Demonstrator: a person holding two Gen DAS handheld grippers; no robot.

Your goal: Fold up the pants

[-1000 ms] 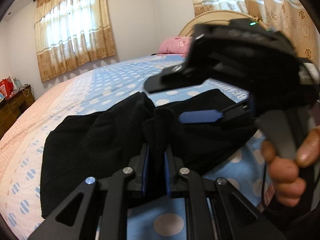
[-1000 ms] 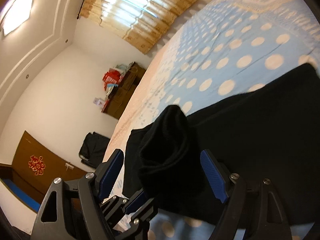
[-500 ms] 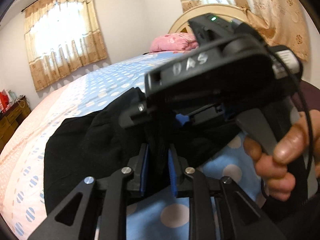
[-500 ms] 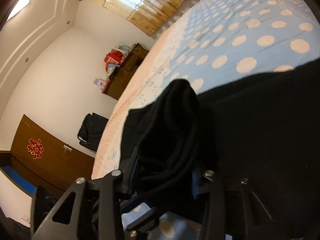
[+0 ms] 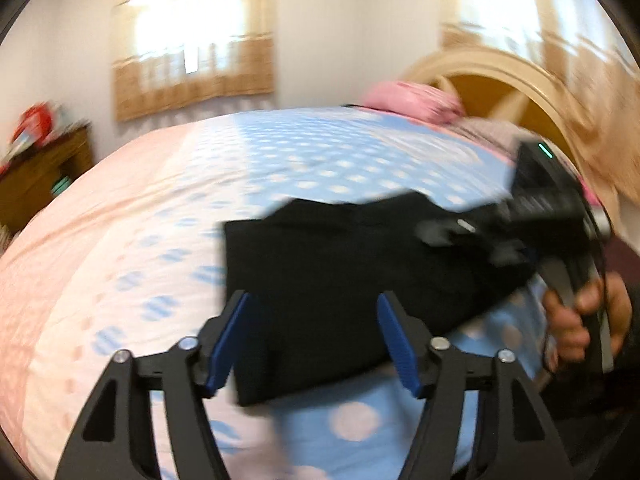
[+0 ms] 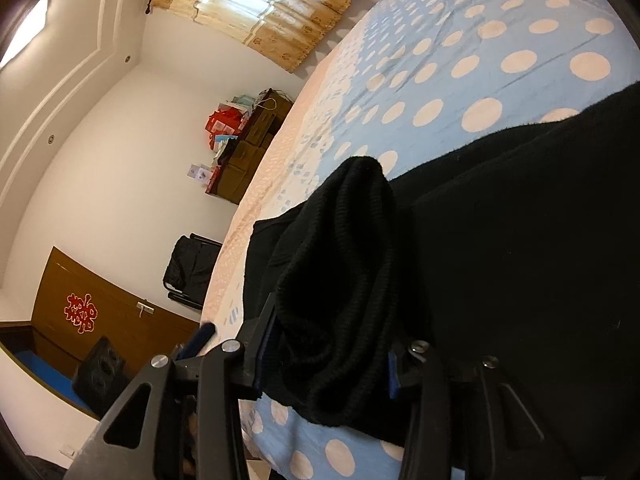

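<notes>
on the bed (image 5: 304,168), right jaws grip black pants (image 6: 520,260) (left jaws just opened).

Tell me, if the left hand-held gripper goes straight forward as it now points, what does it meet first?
Most likely the black pants on the bed. The open left hand-held gripper frames their near edge; blur leaves depth uncertain.

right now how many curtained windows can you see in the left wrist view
2. One window is on the far wall, left of centre, above the bed. The other window is at upper right, above the headboard. The view is blurred, so others may lie outside it.
</notes>
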